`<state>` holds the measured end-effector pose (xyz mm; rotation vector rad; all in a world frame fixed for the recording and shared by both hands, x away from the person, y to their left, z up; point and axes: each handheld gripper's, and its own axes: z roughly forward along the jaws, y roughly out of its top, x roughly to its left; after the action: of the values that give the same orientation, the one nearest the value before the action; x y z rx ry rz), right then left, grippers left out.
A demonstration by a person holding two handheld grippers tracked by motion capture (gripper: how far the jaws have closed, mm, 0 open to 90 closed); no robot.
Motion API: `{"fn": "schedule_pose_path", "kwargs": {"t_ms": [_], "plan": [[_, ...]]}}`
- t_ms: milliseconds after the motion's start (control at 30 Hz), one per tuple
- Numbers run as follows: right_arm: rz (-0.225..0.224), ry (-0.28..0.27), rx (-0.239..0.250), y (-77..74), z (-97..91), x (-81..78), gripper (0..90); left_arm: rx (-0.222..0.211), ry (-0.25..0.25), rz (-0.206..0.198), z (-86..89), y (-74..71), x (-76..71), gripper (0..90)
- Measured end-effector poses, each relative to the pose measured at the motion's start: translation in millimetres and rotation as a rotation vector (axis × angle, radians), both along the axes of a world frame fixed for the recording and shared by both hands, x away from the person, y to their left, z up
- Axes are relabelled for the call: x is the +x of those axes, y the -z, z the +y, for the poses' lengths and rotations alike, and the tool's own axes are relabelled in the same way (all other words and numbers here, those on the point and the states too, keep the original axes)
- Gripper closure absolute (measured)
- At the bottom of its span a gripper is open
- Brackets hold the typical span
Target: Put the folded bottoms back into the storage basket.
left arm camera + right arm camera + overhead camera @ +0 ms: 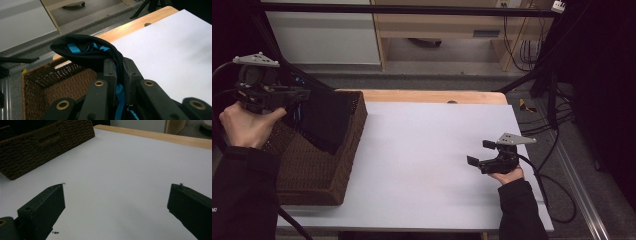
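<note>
We see the left gripper (299,95) raised over the wicker basket (354,145) at the left end of the table (427,150), its jaws pinched nearly together on a black cloth (324,120) with bright blue markings. In the left gripper view the cloth (87,51) runs up between the two pads and folds over their tips in a soft hump, with a blue strip trailing down between the jaws. The rest of it hangs slack over the basket's inner edge, partly above the open basket (65,82) and partly toward the table.

The right gripper (482,152) rests low over the bare white tabletop, well apart from the basket, its jaws spread wide with nothing between them. The right gripper view looks past its own two pads to the basket (42,147) at the far left.

We judge the cloth to be light, limp and shapeless: it will sag, swing and unfold under its own weight, and a thin pinch can slip along the weave. It is not fragile. A hold on a bunched fold or a doubled edge, as the left gripper has now, should serve best. For spreading it flat, we would take a second corner or hem with the free gripper.
</note>
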<state>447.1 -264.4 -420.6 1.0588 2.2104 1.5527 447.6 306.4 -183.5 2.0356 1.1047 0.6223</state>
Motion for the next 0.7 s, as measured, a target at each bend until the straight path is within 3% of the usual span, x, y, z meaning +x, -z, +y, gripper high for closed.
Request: {"fn": "schedule_pose_path", "kwargs": {"t_ms": [533,700], "plan": [[0.004,0.002,-0.002,0.3,0.3,-0.1,1.7,0.055,-0.018,0.054,4.3,27.5,9.6,82.4],[0.006,0.001,-0.003,0.4,0.5,-0.1,1.7,0.039,-0.019,0.073,10.0,38.5,11.6,82.4]]}}
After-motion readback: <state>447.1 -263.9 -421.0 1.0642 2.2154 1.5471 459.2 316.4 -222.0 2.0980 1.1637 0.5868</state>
